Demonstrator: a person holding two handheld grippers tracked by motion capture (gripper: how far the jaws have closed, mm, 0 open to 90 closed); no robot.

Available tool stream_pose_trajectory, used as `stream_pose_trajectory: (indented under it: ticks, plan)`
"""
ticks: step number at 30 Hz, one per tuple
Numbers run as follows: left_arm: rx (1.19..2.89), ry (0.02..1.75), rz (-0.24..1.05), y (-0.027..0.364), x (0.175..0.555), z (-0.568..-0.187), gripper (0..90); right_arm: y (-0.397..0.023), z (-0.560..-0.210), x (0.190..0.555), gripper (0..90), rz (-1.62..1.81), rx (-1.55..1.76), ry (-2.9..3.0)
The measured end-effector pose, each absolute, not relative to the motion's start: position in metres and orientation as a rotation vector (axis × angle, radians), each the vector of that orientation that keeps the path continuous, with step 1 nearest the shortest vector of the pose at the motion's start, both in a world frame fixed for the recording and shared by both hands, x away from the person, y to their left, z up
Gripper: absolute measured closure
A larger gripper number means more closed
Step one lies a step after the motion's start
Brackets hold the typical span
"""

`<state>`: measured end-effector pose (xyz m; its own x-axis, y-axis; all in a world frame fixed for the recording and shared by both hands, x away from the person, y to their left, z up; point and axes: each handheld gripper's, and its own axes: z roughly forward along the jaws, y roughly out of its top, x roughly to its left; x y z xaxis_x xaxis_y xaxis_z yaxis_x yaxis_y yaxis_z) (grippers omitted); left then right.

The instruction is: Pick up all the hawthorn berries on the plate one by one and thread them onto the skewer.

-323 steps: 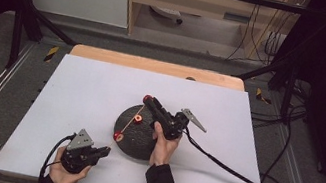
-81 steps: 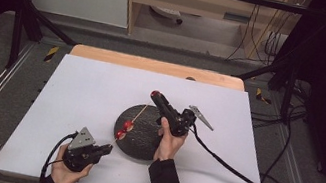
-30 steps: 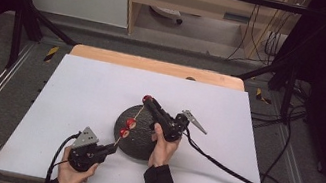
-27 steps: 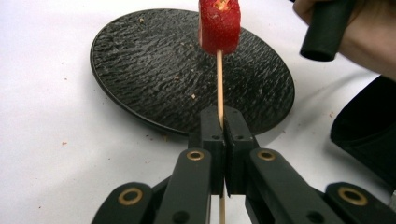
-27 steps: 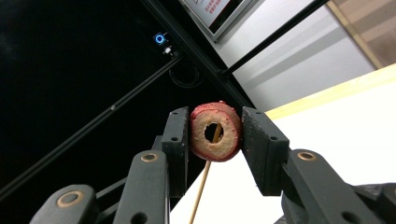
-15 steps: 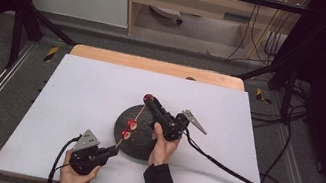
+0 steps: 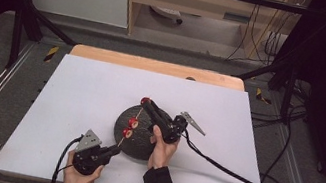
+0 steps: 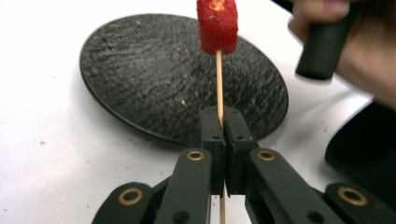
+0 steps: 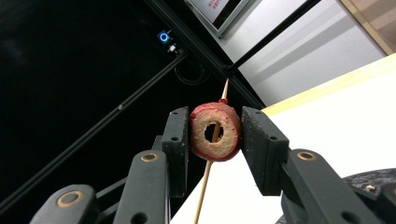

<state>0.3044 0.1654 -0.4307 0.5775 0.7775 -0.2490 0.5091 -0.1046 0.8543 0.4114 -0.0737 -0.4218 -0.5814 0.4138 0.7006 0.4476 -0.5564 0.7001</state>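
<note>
My left gripper (image 7: 112, 151) (image 8: 223, 135) is shut on the lower end of a thin wooden skewer (image 7: 121, 137) (image 8: 218, 88). The skewer slants up over the black plate (image 7: 138, 145) (image 8: 140, 70). Two red fruit pieces (image 7: 130, 127) are threaded on it, and the nearer piece (image 8: 217, 23) sits above my left jaws. My right gripper (image 7: 145, 102) (image 9: 215, 133) is shut on a red ring-shaped slice (image 7: 144, 100) (image 9: 229, 137) with a pale inside, held at the skewer's far tip. The skewer (image 9: 203, 191) shows through the ring's hole, its point sticking out beyond.
The plate rests on a white board (image 7: 85, 88) laid over a wooden table (image 7: 155, 65). Crumbs lie on the plate and board. A cable (image 7: 228, 171) trails right from my right gripper. A dark frame and rails surround the table.
Over the last second nothing has visibly moved. Earlier, my right gripper's tip shifted a little left to the skewer's point, and my left gripper edged right with the skewer.
</note>
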Motion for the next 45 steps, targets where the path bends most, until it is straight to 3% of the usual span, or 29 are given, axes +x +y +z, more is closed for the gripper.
stream_pose_trajectory:
  ticks: [19,39,45]
  plan:
    - [1.802,1.064,0.328,0.161,0.321,-0.436,88.5,-0.068,-0.433,0.402,62.2,-2.247,-1.435,-1.624]
    - [1.865,1.026,0.338,0.179,0.322,-0.436,88.4,-0.123,-0.417,0.405,12.5,-1.851,-1.380,-2.301]
    - [1.898,1.016,0.336,0.183,0.324,-0.435,88.3,-0.142,-0.423,0.403,5.0,-1.705,-1.342,-2.480]
